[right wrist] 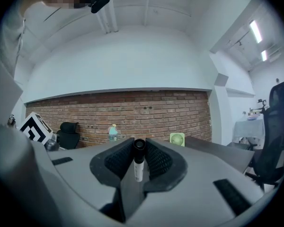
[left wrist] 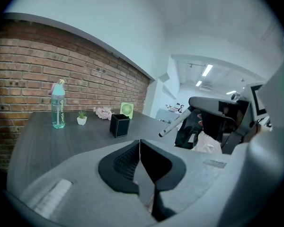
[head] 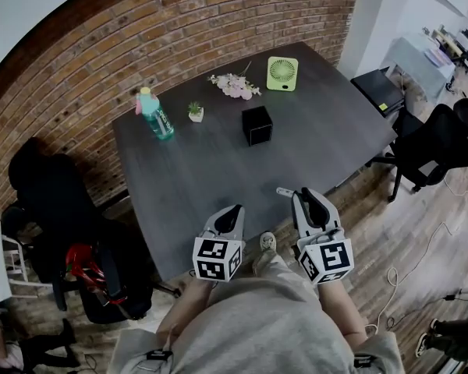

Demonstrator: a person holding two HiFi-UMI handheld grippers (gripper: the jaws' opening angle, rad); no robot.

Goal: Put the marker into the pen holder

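Left gripper point(left wrist: 139, 167): jaws pressed together, nothing between them. Its own view looks across the table point(left wrist: 61, 141) to the black pen holder point(left wrist: 119, 125). Only the head view places that holder mid-table, between the bottle point(head: 154, 114) and the fan point(head: 281, 73). Right gripper point(right wrist: 138, 148): jaws pinching the marker point(right wrist: 138, 167). The head view shows the marker's end poking out leftward near the table's front edge, well apart from the holder.

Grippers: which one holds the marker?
The right gripper: the marker is clamped in it. The left gripper is shut with nothing inside.
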